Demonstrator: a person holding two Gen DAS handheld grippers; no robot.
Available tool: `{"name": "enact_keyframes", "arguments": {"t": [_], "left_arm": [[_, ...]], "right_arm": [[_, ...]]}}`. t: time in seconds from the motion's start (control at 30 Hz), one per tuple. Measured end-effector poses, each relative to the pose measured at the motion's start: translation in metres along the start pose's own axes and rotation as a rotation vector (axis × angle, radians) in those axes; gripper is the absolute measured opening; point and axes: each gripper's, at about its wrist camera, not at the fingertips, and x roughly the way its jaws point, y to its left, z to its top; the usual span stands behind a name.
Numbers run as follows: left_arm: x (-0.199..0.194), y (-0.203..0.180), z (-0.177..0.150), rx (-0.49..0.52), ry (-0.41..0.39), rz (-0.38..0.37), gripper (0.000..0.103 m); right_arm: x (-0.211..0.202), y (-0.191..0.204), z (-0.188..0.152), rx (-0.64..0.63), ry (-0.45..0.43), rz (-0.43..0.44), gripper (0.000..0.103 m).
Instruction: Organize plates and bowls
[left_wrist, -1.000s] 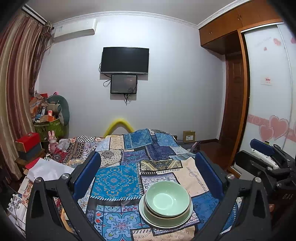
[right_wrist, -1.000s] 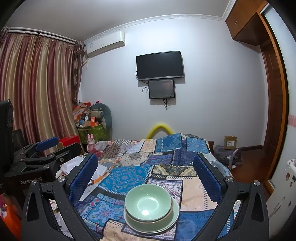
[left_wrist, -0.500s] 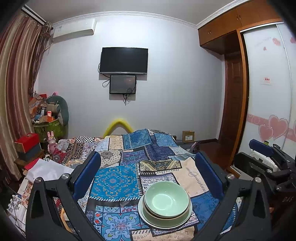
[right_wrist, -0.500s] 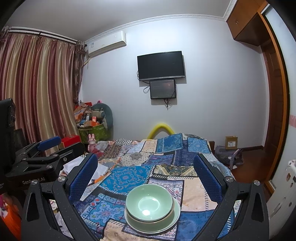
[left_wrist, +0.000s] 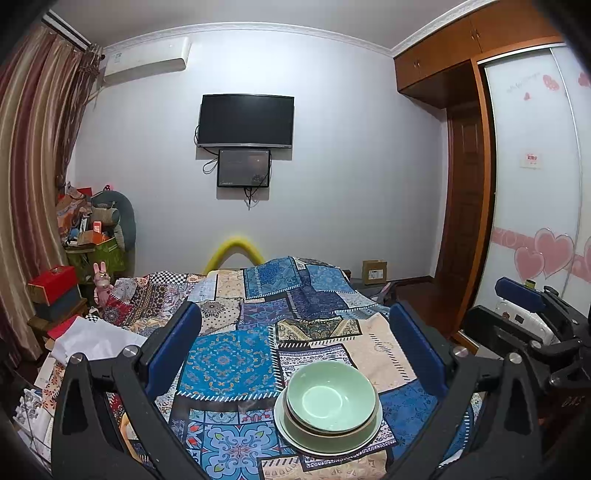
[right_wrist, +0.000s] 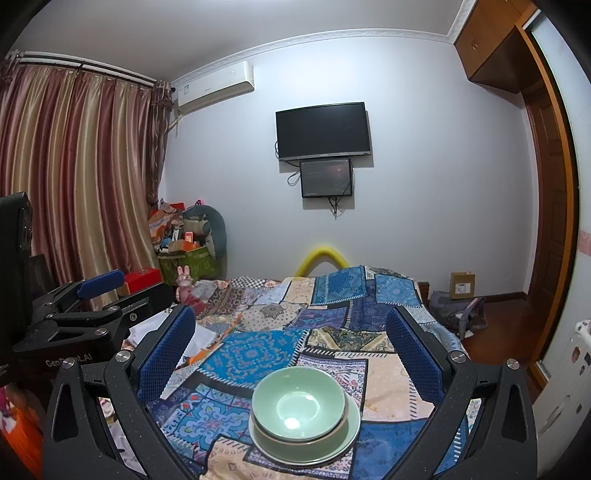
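Nearest the lenses, the left gripper (left_wrist: 295, 350) and the right gripper (right_wrist: 290, 347) both hovered above the bed with their blue-padded fingers (left_wrist: 173, 347) spread wide, holding nothing. Just below and between them sat the stack of pale green glazed ceramic bowls (left_wrist: 331, 400) nested on a pale green round plate (left_wrist: 317, 445), resting on the blue and cream patchwork bedspread (left_wrist: 229, 362) near its close edge, untouched by either gripper. Beyond the bed's far end, a yellow foam arch (left_wrist: 234, 247) rose against the white wall, and above it hung a black flat television (left_wrist: 245, 121) with a smaller dark screen (left_wrist: 243, 168) beneath.
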Motion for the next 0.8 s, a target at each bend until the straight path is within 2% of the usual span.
{"name": "enact_keyframes", "arguments": {"t": [0.4,0.8], "left_arm": [[0.001,0.001,0.000,0.005,0.010,-0.027,0.103],[0.004,0.011,0.001,-0.044,0.005,-0.037,0.103]], "right_arm": [[0.001,-0.003,0.001,0.008,0.003,-0.006,0.103],[0.001,-0.005,0.000,0.016,0.005,-0.011,0.103]]}}
